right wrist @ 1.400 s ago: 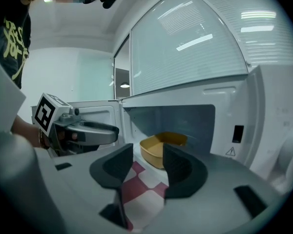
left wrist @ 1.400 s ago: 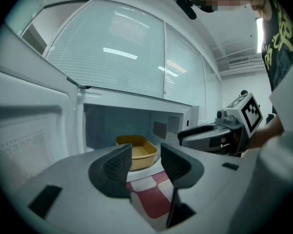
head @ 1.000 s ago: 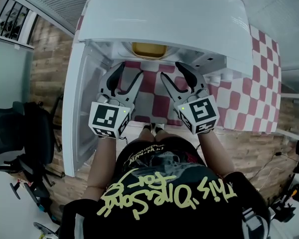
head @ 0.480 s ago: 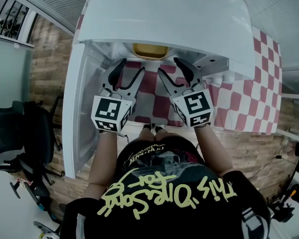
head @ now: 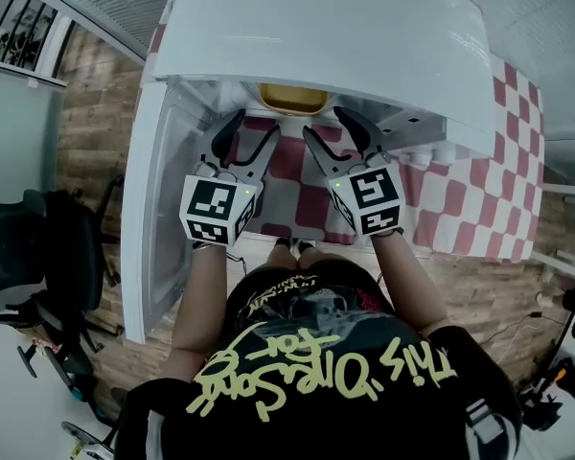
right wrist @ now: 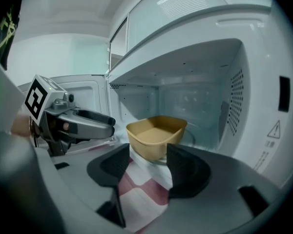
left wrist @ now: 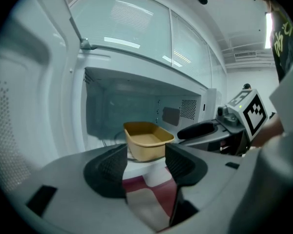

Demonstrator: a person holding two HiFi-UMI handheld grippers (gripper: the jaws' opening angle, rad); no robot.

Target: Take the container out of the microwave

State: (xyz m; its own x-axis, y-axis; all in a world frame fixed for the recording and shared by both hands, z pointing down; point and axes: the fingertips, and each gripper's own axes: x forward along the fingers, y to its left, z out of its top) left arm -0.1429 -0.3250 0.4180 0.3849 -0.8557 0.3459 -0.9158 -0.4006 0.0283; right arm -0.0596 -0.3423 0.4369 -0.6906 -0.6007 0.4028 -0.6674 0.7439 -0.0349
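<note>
Container (head: 291, 98): yellow open tub, looks empty, sits deep in the microwave (head: 326, 36) cavity, top centre of the head view. Nothing touches it. The microwave door (head: 146, 218) hangs open down the left side.

The left gripper (head: 253, 127) and right gripper (head: 331, 126) hover side by side at the cavity mouth, centre frame, both short of the tub. The left jaws are wide apart and empty. The right jaws are opening, with nothing between them either.

Step in hand, as I judge it: the reach in. To do it well:
- Go in low and level, one gripper to each side wall of the tub.
- Close only once the pads straddle the rim.
- Lift a little before drawing it out.

Around: a red-and-white checked cloth (head: 503, 151) under the microwave, right and centre, and a dark chair (head: 38, 257) at the left edge.

In the way: the cavity roof and side walls leave little room for two grippers, and the door crowds the left one. The tub's thin walls will likely flex under a hard pinch.
</note>
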